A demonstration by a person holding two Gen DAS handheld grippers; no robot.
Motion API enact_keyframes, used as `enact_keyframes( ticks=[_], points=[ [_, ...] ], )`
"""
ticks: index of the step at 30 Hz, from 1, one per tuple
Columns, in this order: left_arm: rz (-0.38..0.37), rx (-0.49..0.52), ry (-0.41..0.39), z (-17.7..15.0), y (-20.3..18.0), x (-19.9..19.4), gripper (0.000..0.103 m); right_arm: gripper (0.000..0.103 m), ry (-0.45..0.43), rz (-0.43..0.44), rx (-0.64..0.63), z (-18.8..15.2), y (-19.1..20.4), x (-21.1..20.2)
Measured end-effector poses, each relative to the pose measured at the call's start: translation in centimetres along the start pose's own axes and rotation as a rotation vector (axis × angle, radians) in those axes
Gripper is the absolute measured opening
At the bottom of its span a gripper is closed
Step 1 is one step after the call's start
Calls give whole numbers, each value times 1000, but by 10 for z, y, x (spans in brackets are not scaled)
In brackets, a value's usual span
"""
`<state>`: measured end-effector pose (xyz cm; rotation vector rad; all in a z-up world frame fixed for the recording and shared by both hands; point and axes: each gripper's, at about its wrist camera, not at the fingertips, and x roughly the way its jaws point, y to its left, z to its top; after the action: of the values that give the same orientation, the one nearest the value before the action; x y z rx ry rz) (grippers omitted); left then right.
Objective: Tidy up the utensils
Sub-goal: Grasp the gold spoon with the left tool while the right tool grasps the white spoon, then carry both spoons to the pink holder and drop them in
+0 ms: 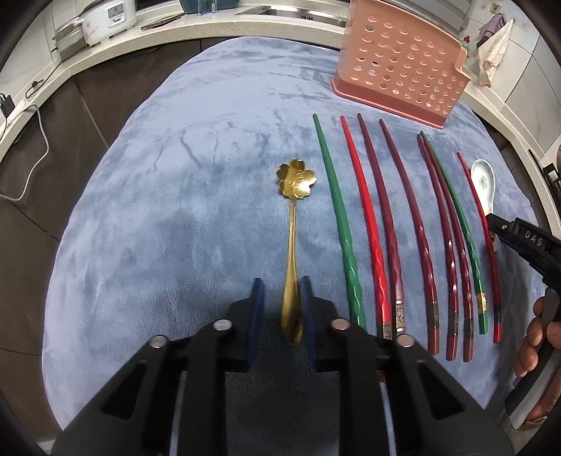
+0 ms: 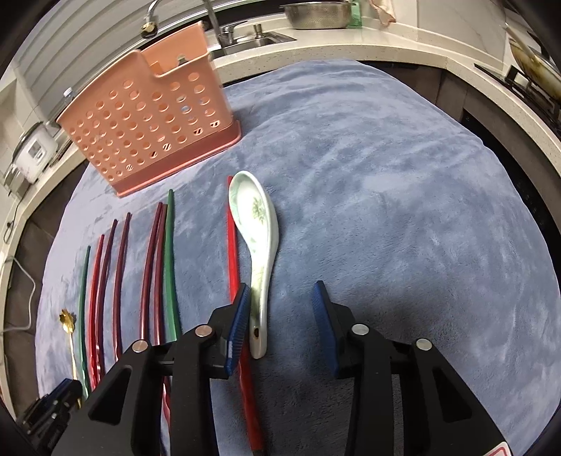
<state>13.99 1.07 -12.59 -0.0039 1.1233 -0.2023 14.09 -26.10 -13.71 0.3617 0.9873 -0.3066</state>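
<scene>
Two views: we see both grippers low over a blue-grey cloth on the tabletop.
Open room: bare cloth left of the gold spoon and right of the ceramic spoon; cloth edge drops to dark floor on both sides.
Edges: pink perforated holder stands upright at the far edge of the cloth, just beyond the chopstick tips.
Chopsticks: eight in a row between the two spoons, green, red and maroon, roughly parallel, two maroon ones and a green one bunched together.
Left gripper: fingers narrowed around the gold spoon's handle, right pad at the handle, a sliver of gap on the left; we cannot tell if it is pinched.
Right gripper: fingers partly open, left pad against the ceramic spoon's handle end, right pad clear of it; nothing gripped.
Red chopstick: lies just left of the ceramic spoon, passing under the left finger.
Room: kitchen counter wraps around, with rice cooker, sink and tap, metal colander.
Hand: fingers of a person's hand on the right gripper's grip.
</scene>
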Motion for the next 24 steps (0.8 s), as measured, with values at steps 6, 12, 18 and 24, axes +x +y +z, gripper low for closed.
enact_keyframes(
  ticks=[6, 12, 18, 24],
  points=[
    [-37, -17, 6, -5, 9, -4, 7, 12, 3, 17, -9, -9, -9, -6],
    [-47, -20, -2, -8, 13, -14, 1, 10, -24, 10, -18, -17, -12, -26],
    [-26, 4, -27, -10, 15, -29, 1, 9, -57, 16, -11, -17, -20, -51],
    [34, 73, -116, -1, 9, -62, 1, 7, -115, 15, -15, -11, -30, -83]
  ],
)
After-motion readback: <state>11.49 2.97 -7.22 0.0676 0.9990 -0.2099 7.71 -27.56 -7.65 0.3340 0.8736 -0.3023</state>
